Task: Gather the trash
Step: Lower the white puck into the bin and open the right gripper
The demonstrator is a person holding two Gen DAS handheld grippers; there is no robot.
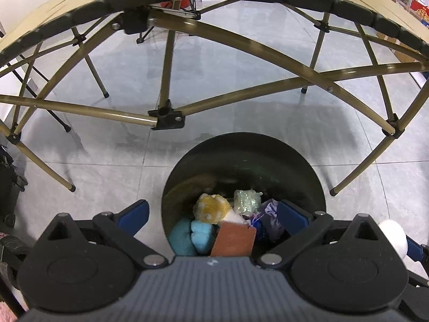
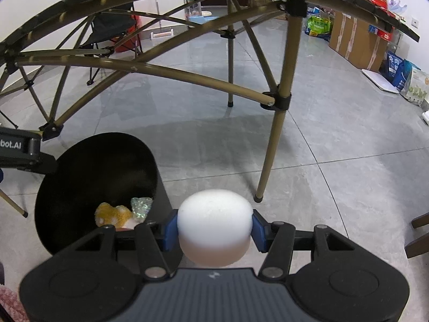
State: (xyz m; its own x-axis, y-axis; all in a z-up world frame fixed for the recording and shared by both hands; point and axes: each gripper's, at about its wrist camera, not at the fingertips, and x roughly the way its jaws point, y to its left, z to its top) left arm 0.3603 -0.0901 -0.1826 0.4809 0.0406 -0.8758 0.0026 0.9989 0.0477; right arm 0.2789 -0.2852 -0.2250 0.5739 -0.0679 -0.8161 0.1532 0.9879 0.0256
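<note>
The left gripper (image 1: 211, 214) hangs released above the black bin's (image 1: 308, 166) rim. The right gripper (image 2: 214, 228) grasps a white foam ball (image 2: 214, 228) beside it, bare floor (image 2: 335, 147) ahead.

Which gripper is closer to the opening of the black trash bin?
Left. The left gripper hangs right above the black trash bin, jaws open and empty. The right gripper sits beside the bin, holding a white foam ball.
</note>
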